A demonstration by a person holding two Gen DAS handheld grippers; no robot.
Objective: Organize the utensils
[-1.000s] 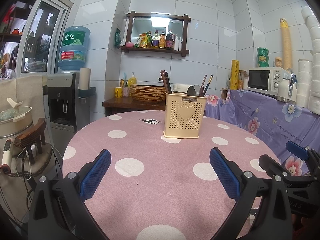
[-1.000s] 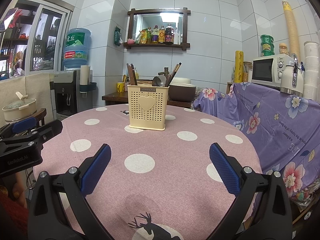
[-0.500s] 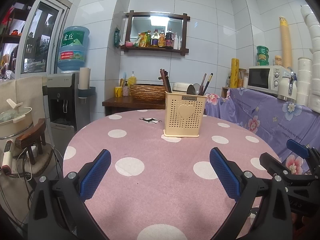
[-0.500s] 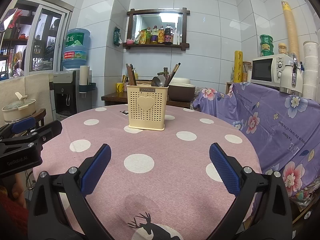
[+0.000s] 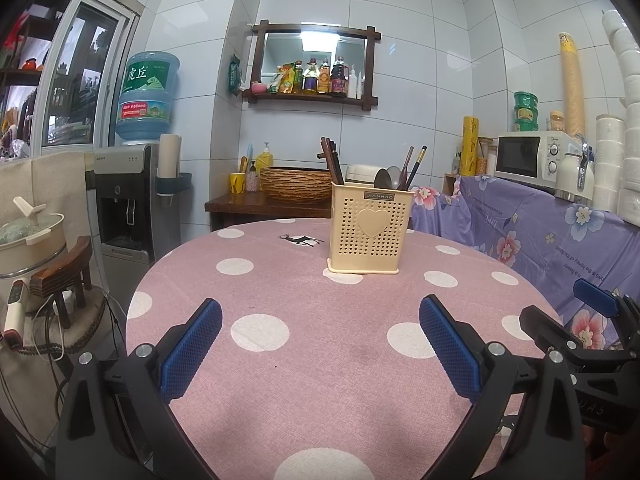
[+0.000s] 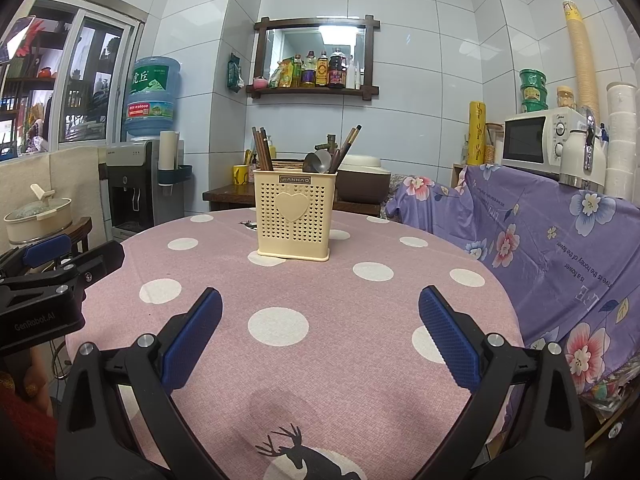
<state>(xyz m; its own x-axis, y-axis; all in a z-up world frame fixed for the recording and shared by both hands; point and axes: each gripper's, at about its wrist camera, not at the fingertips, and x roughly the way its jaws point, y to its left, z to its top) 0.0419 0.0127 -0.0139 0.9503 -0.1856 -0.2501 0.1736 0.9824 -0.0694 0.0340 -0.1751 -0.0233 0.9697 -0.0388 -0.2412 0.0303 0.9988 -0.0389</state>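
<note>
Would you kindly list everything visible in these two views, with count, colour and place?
utensil holder: one, cream, upright on the table
chopsticks: several, dark brown, standing in the holder
spoons: about two, metal, in the holder
table: one, pink cloth with white dots
water dispenser: one, grey, far left, blue bottle on top
wall shelf: one, dark wood, holding bottles
woven basket: one, brown, on the side table
microwave: one, white, right counter
pot: one, cream, far left
left gripper: black with blue fingers, open, empty
right gripper: black with blue fingers, open, empty
</note>
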